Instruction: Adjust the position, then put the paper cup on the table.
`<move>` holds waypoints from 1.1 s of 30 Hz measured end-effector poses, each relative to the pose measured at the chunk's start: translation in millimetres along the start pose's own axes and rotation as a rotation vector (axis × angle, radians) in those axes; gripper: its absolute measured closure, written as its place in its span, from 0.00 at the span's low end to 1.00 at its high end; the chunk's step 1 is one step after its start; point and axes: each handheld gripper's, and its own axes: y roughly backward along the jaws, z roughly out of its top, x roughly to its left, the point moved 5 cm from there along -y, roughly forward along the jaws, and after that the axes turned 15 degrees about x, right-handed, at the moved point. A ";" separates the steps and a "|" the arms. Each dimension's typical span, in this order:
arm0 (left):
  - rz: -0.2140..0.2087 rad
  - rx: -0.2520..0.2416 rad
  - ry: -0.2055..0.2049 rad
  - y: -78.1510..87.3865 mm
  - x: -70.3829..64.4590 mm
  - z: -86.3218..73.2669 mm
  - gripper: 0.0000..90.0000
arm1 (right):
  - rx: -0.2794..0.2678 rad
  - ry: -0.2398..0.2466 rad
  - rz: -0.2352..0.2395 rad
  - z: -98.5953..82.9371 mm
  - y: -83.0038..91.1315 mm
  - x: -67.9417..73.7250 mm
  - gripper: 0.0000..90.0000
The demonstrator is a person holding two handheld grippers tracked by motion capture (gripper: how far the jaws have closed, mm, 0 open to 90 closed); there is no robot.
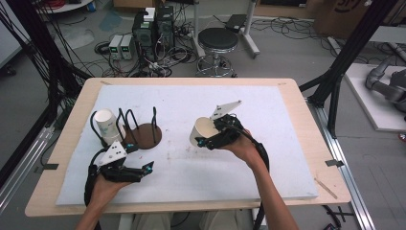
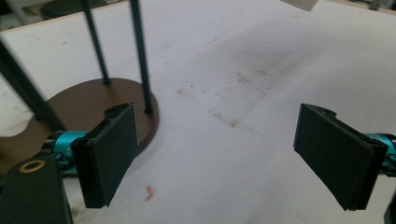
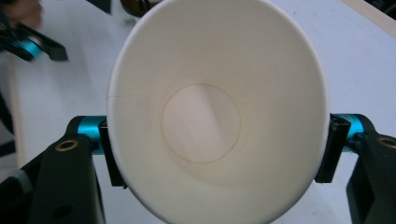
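My right gripper (image 1: 205, 139) is shut on a white paper cup (image 1: 202, 129) held above the middle of the white mat, its open mouth tilted toward the camera. In the right gripper view the empty cup (image 3: 210, 116) sits between both pads. A second white paper cup (image 1: 106, 124) rests upside down on a black wire rack with a round brown base (image 1: 146, 136) at the left. My left gripper (image 1: 143, 170) hovers open near the mat's front left, below the rack. The left gripper view has its pads (image 2: 109, 154) wide apart over bare mat, beside the brown base (image 2: 93, 102).
The white mat (image 1: 268, 124) covers a wooden table (image 1: 306, 139). Beyond the far edge stand a black stool (image 1: 218, 43), computer boxes (image 1: 153, 28) and many cables on the floor. Black frame posts rise at both sides.
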 end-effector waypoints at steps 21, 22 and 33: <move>0.067 -0.101 0.047 8.8 11.1 -13.2 0.16 | 0.101 -0.005 -0.079 12.4 -7.8 -4.7 0.30; 0.067 -0.103 0.050 8.9 11.2 -13.2 0.16 | 0.104 -0.005 -0.081 12.2 -7.6 -5.2 0.30; 0.070 -0.117 0.058 6.9 13.8 -16.6 0.16 | 0.119 -0.018 -0.091 13.8 -13.1 -8.0 0.30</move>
